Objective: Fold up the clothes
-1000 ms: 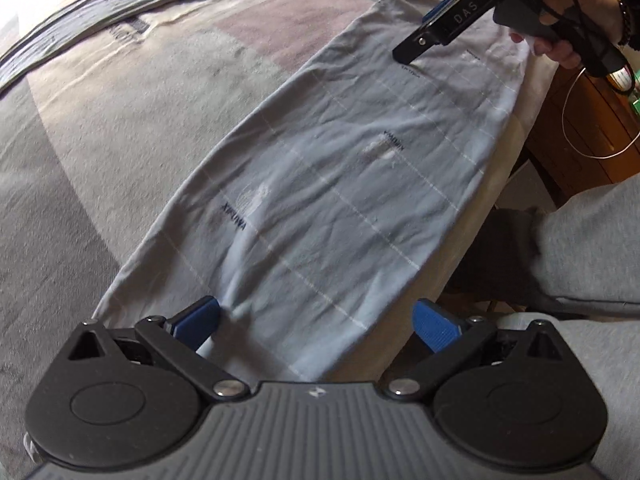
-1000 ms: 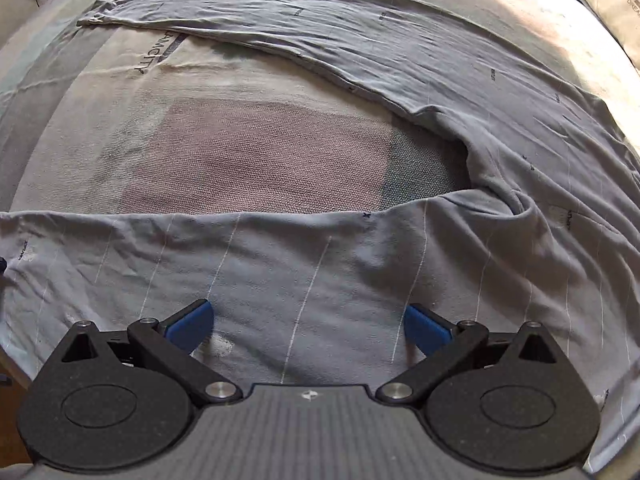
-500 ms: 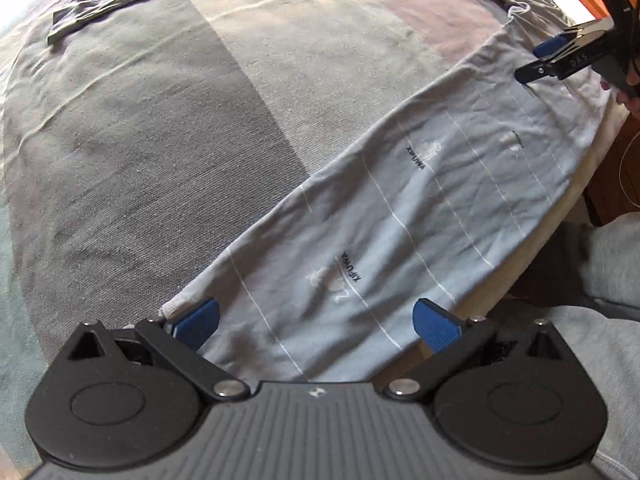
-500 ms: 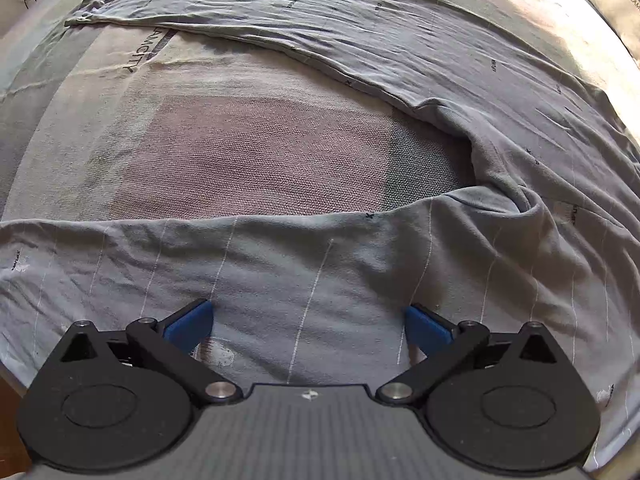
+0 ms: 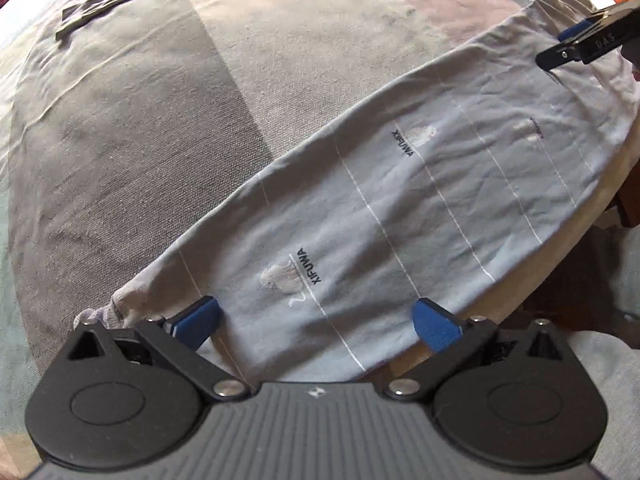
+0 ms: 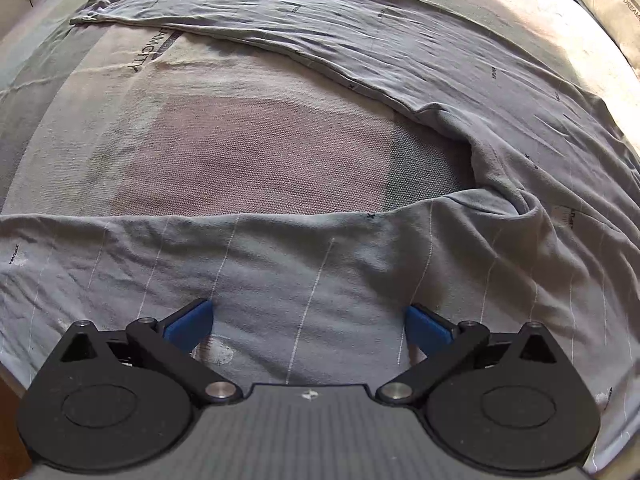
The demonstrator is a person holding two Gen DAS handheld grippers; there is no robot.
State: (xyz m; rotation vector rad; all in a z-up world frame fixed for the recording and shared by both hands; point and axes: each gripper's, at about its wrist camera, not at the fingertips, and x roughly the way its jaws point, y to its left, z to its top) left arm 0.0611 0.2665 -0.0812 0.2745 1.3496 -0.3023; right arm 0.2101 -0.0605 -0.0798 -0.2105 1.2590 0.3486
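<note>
Spreading wide, both the left gripper and right gripper hover over the grey trousers, whose near leg runs diagonally toward upper right.

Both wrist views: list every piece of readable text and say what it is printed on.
"XIFUWA": on the grey trouser leg, beside a white print; it repeats farther along, one repeat too blurred to read.
"DAS": on the right tongs.
"...AMCITY": on the bed cover, start hidden under the far trouser leg.
"DREAM...": on the cover's edge, cut off.
Small marks on the far leg: too small to read.
</note>
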